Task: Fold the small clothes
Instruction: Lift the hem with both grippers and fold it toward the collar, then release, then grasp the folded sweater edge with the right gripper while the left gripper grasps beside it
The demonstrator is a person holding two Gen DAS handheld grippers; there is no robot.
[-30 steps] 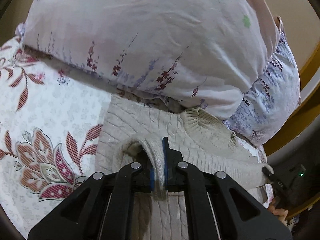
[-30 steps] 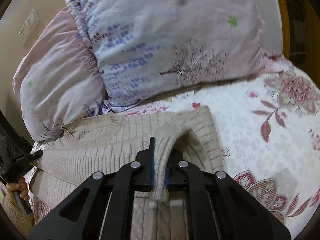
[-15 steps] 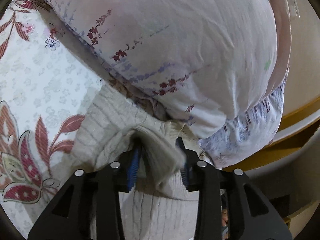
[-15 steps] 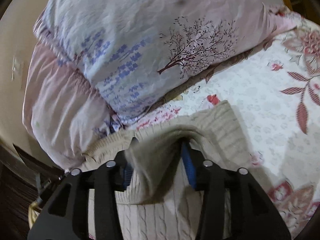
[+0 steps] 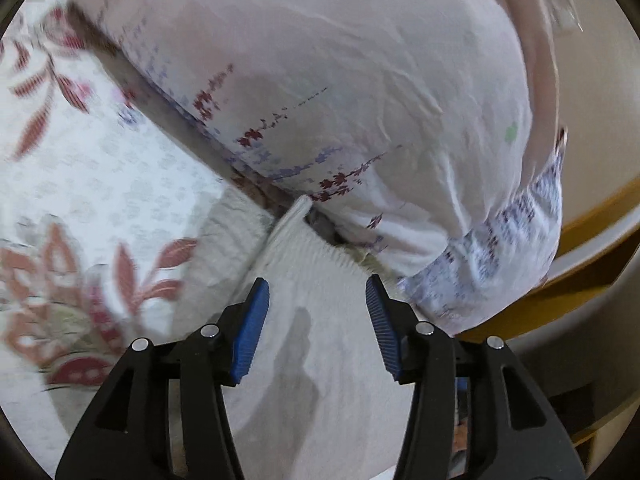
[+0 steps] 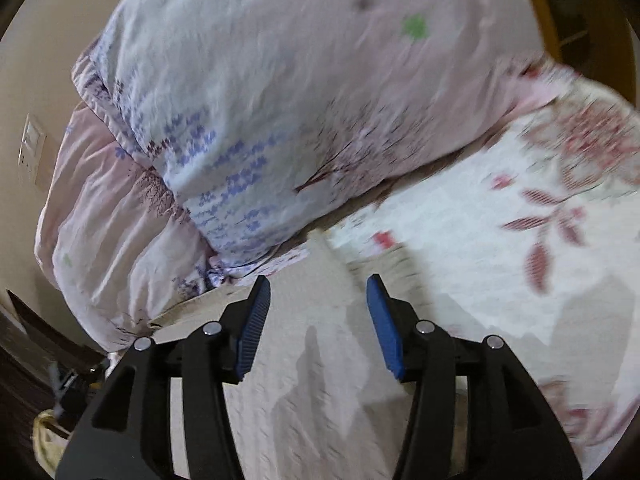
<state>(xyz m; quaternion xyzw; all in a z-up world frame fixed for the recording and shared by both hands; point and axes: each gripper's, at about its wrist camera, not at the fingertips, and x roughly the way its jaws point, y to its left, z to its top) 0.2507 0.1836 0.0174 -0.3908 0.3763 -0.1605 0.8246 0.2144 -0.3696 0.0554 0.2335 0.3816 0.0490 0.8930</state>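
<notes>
A cream cable-knit sweater [image 5: 320, 320] lies flat on the floral bedsheet, its far edge against the pillows. It also shows in the right wrist view [image 6: 320, 380]. My left gripper [image 5: 316, 300] is open and empty, hovering just above the sweater with the knit showing between its blue pads. My right gripper [image 6: 316, 300] is open and empty too, above the sweater near its right edge. A folded corner of knit [image 5: 298, 210] points up toward the pillow. Both views are motion-blurred.
Large pale floral pillows [image 5: 340, 80] [image 6: 300, 100] are piled right behind the sweater. The white sheet with red leaf print [image 5: 100, 200] [image 6: 500, 240] spreads to either side. A wooden bed frame [image 5: 580, 224] runs at the right; a wall switch [image 6: 34, 144] is at the left.
Both grippers opened and let go of the sweater fold they pinched a second ago. The knit dropped flat onto the bed, and both grippers are moving, blurring the views.
</notes>
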